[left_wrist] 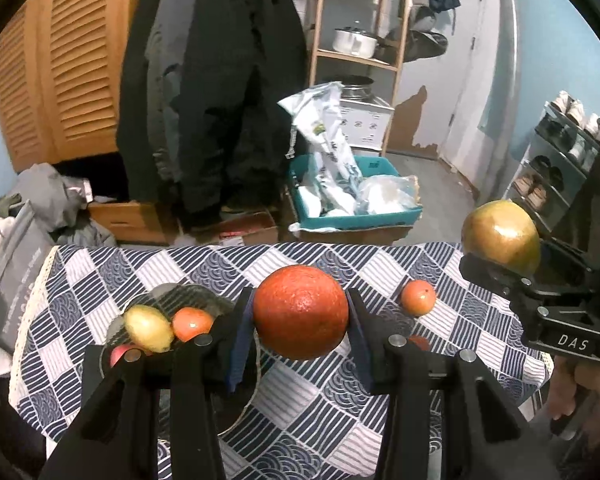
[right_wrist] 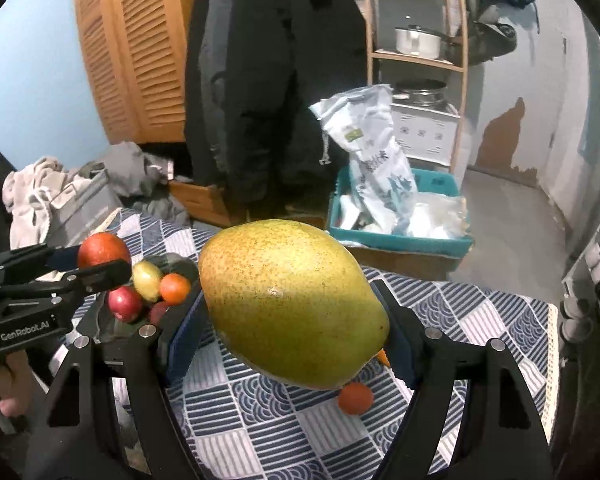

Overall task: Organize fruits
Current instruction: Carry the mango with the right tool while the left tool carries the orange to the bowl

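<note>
My left gripper is shut on a large red-orange orange, held above the table just right of a dark bowl. The bowl holds a yellow lemon, a small orange fruit and a red fruit. My right gripper is shut on a big yellow-green mango, raised above the table; it shows at the right of the left wrist view. A small tangerine lies on the cloth; another lies under the mango.
The table wears a blue-and-white patterned cloth. Behind it stand a teal crate with bags, cardboard boxes, hanging dark coats, a wooden shelf with pots and a shoe rack at the right.
</note>
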{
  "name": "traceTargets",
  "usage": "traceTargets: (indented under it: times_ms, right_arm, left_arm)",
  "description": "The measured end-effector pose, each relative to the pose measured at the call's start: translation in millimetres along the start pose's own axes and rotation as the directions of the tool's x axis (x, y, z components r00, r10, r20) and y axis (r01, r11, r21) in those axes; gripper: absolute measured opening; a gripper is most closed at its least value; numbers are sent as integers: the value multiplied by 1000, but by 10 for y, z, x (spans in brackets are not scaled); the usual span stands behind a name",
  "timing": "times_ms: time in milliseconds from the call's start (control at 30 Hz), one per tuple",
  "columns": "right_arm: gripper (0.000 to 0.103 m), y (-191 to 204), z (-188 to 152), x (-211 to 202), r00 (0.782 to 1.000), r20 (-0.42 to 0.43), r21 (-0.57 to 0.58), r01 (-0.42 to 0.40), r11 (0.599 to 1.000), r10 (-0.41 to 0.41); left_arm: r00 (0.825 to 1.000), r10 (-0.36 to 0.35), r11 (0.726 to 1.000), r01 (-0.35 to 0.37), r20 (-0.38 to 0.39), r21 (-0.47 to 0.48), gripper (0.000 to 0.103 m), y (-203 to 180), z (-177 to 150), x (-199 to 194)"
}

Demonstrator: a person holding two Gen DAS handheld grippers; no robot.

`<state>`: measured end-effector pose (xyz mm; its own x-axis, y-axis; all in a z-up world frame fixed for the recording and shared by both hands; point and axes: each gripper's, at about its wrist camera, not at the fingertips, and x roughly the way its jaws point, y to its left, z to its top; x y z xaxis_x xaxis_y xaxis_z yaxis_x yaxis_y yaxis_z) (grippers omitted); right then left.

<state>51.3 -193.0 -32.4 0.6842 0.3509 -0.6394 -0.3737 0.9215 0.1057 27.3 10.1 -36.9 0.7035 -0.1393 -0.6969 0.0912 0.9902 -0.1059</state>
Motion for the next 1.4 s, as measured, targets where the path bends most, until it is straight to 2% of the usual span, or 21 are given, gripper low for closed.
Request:
traceTargets:
  times_ms: [433, 767, 1233, 1400]
  right_arm:
    - [78, 489, 68, 325, 996, -51, -59, -72, 996, 69]
    - [78, 858, 62, 666, 988, -103, -107, -124, 987, 113]
    - [78, 1236, -24, 1203, 959, -200, -95, -224, 970, 202]
    - [78, 1323, -122, 1435, 943, -245, -76, -250, 965, 225]
  left_arm:
    - [998, 56, 994, -59, -36, -93, 45, 537, -111, 48]
    - [991, 88, 978, -106, -105, -177, 45, 987, -287, 192]
    - [963, 141, 959, -190, -229, -209, 45, 1419, -599, 553]
    - [953, 123, 958, -187, -275, -218, 45, 1482, -702, 689]
